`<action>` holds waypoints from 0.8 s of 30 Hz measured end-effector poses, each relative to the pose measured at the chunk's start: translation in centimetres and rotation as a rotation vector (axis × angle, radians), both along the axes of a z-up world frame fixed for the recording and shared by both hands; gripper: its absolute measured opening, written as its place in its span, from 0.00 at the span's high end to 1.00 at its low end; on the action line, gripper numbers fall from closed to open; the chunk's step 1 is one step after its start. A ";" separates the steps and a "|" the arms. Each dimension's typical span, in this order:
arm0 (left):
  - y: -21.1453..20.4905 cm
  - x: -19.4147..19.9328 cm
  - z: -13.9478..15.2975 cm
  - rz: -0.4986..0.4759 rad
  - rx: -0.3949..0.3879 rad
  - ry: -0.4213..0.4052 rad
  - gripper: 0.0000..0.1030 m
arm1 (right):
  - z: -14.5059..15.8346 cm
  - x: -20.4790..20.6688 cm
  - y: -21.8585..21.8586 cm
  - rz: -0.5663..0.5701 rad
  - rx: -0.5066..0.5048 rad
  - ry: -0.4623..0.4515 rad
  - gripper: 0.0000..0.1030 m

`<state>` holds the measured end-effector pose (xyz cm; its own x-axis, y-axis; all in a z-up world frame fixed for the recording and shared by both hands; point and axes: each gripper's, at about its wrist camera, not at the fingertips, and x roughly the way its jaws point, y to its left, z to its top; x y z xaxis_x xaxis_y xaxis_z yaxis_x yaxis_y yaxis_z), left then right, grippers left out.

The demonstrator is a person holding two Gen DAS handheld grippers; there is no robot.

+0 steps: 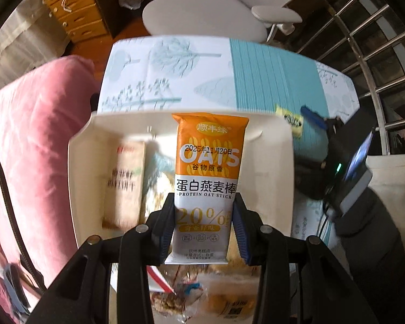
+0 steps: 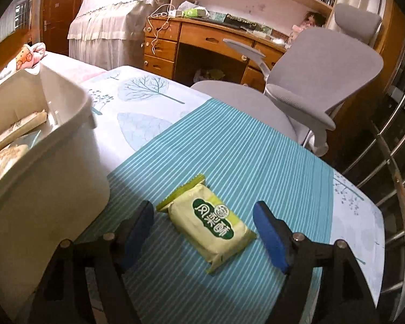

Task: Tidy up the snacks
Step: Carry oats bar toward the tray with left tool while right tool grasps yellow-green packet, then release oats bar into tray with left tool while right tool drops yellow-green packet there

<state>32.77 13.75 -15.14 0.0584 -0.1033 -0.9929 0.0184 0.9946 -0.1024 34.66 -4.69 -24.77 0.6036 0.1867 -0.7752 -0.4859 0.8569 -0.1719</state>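
left gripper (image 1: 203,221): mine, pointing straight down, clamped on the lower half of the oat bar (image 1: 209,170); both blue pads press its sides, so the grip looks firm.
oat bar: hangs upright in my grip, printed face to the camera, directly over the open bin (image 1: 280,167). I judge it is held high like this so it can drop in clear of the rim.
bin: cream plastic, on the table (image 1: 256,75); several wrapped snacks already lie inside, among them a beige packet (image 1: 124,186) along the left wall. Sorting seems well underway.
right gripper (image 2: 203,233): mine, tilted down toward the table, jaws spread wide and holding nothing.
pineapple cake (image 2: 209,224): yellow-green packet lying flat on the striped cloth, slanted, between my open right pads but touching neither. Next pick, I reckon; the slant may call for a wrist roll.
bin, right view: just left of the cake, near.
office chair (image 2: 324,81): beyond the table's far edge, well apart.
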 end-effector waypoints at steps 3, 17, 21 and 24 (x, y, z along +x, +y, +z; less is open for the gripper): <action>0.1 -0.8 -0.4 0.011 -0.010 0.021 0.63 | 0.0 0.4 -0.5 -0.026 0.023 0.033 0.40; 1.1 -3.4 0.1 0.034 -0.021 0.044 0.62 | 0.7 0.4 -2.0 -0.159 0.077 0.144 0.65; 1.7 -4.6 -0.2 0.045 -0.026 0.046 0.62 | 1.8 -0.9 -2.4 -0.210 0.091 0.161 0.66; 2.3 -5.8 -0.7 0.050 -0.035 0.047 0.62 | 3.4 -2.4 -2.4 -0.235 0.113 0.152 0.66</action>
<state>27.00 16.08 -15.87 0.0182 -0.1357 -0.9906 -0.0370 0.9900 -0.1363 32.24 -7.10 -21.34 0.5194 0.1458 -0.8420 -0.2847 0.9586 -0.0096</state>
